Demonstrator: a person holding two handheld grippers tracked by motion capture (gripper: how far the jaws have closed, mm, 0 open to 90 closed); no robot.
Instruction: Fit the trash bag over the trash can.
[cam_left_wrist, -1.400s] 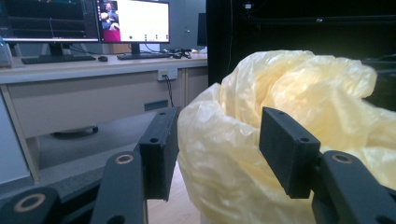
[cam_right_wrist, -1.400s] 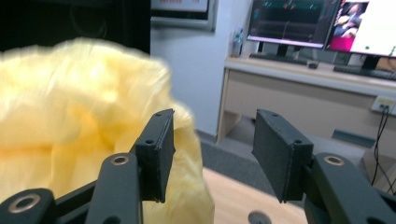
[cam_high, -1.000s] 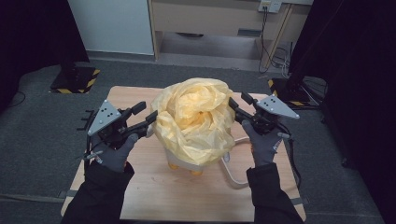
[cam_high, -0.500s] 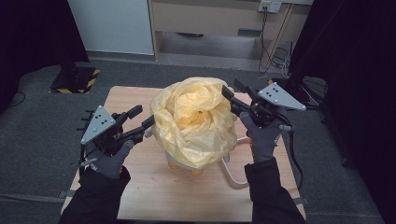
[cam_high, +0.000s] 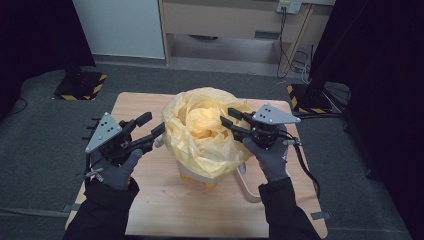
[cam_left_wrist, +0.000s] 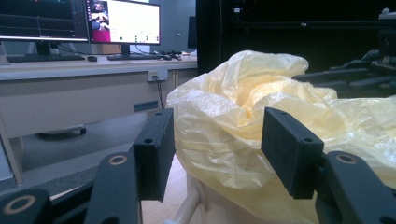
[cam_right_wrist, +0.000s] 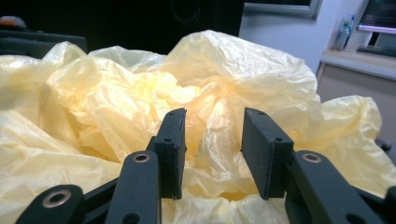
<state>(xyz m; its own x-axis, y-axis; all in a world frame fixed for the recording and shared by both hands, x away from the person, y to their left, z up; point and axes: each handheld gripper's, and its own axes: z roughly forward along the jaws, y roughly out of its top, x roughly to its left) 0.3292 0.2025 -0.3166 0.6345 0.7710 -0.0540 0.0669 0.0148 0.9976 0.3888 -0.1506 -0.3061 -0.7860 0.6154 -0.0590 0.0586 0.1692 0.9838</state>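
A big crinkly yellow plastic bag (cam_high: 202, 132) sits puffed up in the middle of the light wooden table (cam_high: 165, 210). It lines a small white bin (cam_high: 210, 176) with little orange feet, and it hangs down over the bin's rim all the way round. A white looped handle (cam_high: 248, 186) lies on the table at about 4 o'clock from the bin.

The left gripper (cam_high: 151, 126) is at 9 o'clock from the bag, held in a grey-gloved hand (cam_high: 114, 170). Its two black jaws are spread apart and point at the bag's side. The tips are just beside the plastic. In the left gripper view, the bag (cam_left_wrist: 261, 126) shows between and behind the two jaws, and the pads do not press on it.

The right gripper (cam_high: 227, 116) comes in from 3 o'clock, held in the other grey-gloved hand (cam_high: 272, 157). Its jaws reach over the top edge of the bag, above the open mouth. In the right gripper view, a fold of the yellow bag (cam_right_wrist: 219, 135) stands up between the two black jaws. The jaws have just been closing in on it, but there is a gap on each side, so they are not pinching it yet.

A black cable (cam_high: 305, 167) trails from the right gripper toward 5 o'clock.
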